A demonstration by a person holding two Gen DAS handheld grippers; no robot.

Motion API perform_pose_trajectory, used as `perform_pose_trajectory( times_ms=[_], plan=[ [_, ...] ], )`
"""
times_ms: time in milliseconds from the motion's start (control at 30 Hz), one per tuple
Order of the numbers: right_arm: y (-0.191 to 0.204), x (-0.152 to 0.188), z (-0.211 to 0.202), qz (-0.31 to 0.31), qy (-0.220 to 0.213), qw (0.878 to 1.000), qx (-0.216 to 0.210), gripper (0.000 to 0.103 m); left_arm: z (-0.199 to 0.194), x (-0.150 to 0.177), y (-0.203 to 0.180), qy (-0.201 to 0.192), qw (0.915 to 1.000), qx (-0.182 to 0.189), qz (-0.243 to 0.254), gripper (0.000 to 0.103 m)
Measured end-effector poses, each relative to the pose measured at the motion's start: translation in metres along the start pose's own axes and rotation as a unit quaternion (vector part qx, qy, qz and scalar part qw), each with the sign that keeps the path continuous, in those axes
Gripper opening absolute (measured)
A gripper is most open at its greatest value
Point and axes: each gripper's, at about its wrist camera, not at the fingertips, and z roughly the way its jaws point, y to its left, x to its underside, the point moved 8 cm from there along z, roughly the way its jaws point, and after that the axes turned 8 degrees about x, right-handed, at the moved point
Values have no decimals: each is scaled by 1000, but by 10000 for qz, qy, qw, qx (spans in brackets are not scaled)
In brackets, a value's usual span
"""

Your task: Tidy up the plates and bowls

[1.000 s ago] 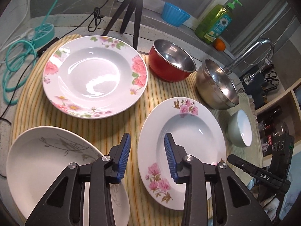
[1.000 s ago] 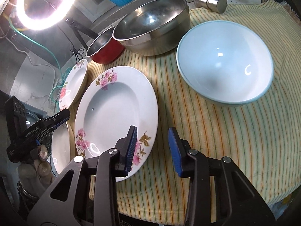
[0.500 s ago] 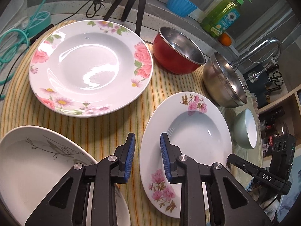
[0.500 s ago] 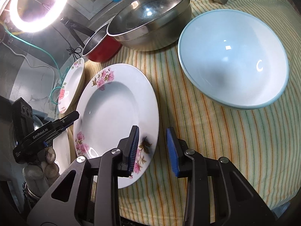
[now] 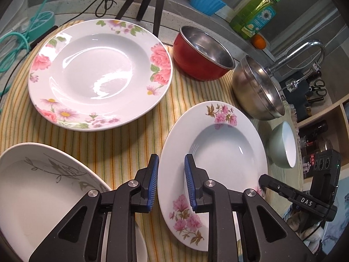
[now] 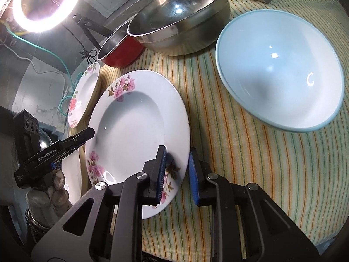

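Observation:
A small white plate with pink flowers point(image 5: 218, 152) point(image 6: 135, 126) lies on the striped cloth point(image 5: 130, 144). My left gripper point(image 5: 170, 181) straddles its left rim: one pad stands over the cloth, the other over the plate. The jaws are narrow, and a slim gap still shows at the pads. My right gripper point(image 6: 177, 172) straddles the opposite rim with its jaws closing, and the pads are not seen pressing. A large floral plate point(image 5: 98, 72) sits at the back left. Near my left gripper lies a white plate with grey leaves point(image 5: 43, 185).
A red bowl point(image 5: 202, 54), a steel bowl point(image 6: 181, 21) and a pale green bowl point(image 6: 279, 72) stand behind and to the right. Tripod legs point(image 5: 152, 0), a soap bottle point(image 5: 255, 15), a faucet point(image 5: 305, 50) and a ring light point(image 6: 43, 2) line the back. A gloved hand point(image 6: 50, 192) holds the left gripper.
Both pairs of jaws have narrowed around the small floral plate's opposite rims. Both views have edged slightly closer to the plate, which has not moved.

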Motion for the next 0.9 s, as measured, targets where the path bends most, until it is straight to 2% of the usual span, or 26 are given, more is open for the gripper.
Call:
perform_pose_trajectory(
  times_ms=[900],
  plan=[
    [-5, 31, -5, -160, 110, 9998, 41, 21, -8, 44, -15, -1, 9999, -123, -16, 22]
  ],
)
